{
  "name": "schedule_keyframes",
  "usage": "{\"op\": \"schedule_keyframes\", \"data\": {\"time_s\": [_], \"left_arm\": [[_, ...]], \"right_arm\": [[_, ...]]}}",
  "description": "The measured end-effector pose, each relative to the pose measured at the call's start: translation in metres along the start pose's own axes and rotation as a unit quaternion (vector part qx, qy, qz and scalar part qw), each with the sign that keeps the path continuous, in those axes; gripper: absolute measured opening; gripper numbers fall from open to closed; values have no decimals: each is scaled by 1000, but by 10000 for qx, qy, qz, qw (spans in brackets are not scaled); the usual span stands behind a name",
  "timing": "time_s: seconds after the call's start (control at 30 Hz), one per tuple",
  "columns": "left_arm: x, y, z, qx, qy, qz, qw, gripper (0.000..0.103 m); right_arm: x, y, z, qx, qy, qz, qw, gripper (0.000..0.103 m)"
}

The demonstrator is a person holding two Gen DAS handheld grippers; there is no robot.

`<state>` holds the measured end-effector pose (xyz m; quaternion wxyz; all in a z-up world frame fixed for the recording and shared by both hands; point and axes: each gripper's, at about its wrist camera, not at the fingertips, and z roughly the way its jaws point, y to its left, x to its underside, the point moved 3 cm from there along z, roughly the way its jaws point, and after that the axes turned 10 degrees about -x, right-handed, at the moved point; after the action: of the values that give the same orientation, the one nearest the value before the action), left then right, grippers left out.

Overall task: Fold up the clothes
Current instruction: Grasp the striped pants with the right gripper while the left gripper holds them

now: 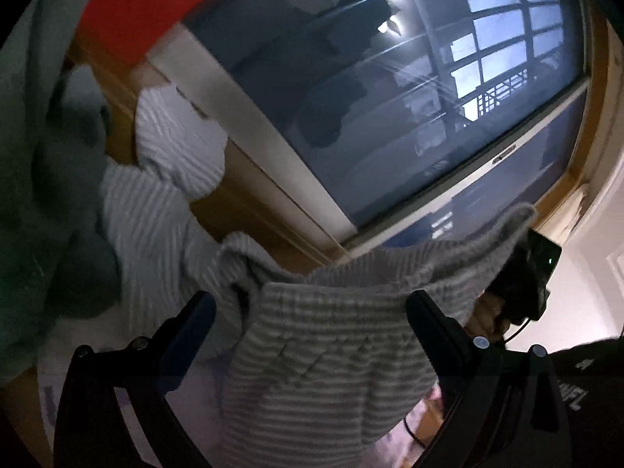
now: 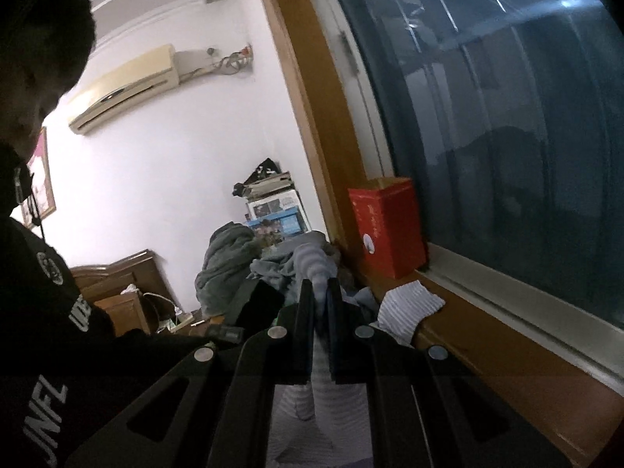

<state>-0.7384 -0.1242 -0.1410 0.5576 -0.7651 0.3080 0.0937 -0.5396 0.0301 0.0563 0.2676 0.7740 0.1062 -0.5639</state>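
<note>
The right gripper (image 2: 319, 292) had its two fingers (image 2: 306, 312) pressed nearly together, clamped on a fold of the striped garment (image 2: 318, 269), which rose in a narrow ridge above the tips and ran back down between the fingers toward six o'clock. Just beyond, at about two o'clock from the tips, a striped piece of cloth (image 2: 409, 304) lay on the wooden sill (image 2: 487, 355). Farther along the sill, at one o'clock, stood a red box (image 2: 390, 226) against the dark window (image 2: 507, 117). At eleven o'clock a heap of grey-green clothes (image 2: 226, 265) sat piled, with stacked boxes (image 2: 277, 206) behind it and an air conditioner (image 2: 124, 89) high on the wall at ten o'clock. A person in a dark printed top (image 2: 46, 312) filled the nine o'clock edge.

In the left wrist view, the left gripper (image 1: 312, 304) had its fingers (image 1: 187, 327) spread wide apart, with the same striped garment (image 1: 319, 351) hanging slack between them, its gathered band level with the tips; whether either pad touched the cloth could not be told. At three o'clock the garment's far corner ran up to the right gripper (image 1: 522, 277) with a hand (image 1: 487, 312) beneath it. More striped fabric trailed off toward ten o'clock, past a grey-green garment (image 1: 50, 195) at nine o'clock, with the red box (image 1: 144, 11) at eleven.
</note>
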Motion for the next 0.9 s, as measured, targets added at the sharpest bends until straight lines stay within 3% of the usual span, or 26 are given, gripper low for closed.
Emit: {"op": "schedule_keyframes", "data": {"time_s": [0.1,0.2,0.3,0.57,0.6,0.67,0.73,0.77,0.83,0.87,0.9], "left_arm": [[1,10,11,285,364,-339,9984,100],[6,12,15,934,577,-612,9921,100],[7,-6,16,1593,606,-382,9846,100],[6,-14,39,1993,875,-371,9753,96],[6,-15,40,2069,871,-405,9736,91],[6,-17,43,2105,905,-570,9717,62],[6,-19,51,1861,1007,-643,9753,47],[6,-19,58,1646,1023,-668,9788,29],[7,-21,63,1247,965,-671,9852,8],[9,-22,61,1029,873,-634,9888,0],[10,-23,56,980,761,-614,9904,0]], "right_arm": [[-2,10,-5,-62,-16,-93,9999,4],[-5,20,-10,-142,-52,-176,9997,4],[-8,27,-18,-303,-174,-218,9992,4],[-11,32,-35,-538,-515,-62,9972,4],[-11,31,-37,-509,-519,-37,9974,4],[-9,30,-40,-440,-520,16,9977,4],[-8,30,-41,-364,-514,45,9980,4],[-8,30,-41,-328,-515,55,9981,4],[-8,32,-42,-239,-528,63,9983,4],[-7,32,-43,-178,-532,59,9984,4],[-7,34,-45,-110,-537,55,9985,4]]}}
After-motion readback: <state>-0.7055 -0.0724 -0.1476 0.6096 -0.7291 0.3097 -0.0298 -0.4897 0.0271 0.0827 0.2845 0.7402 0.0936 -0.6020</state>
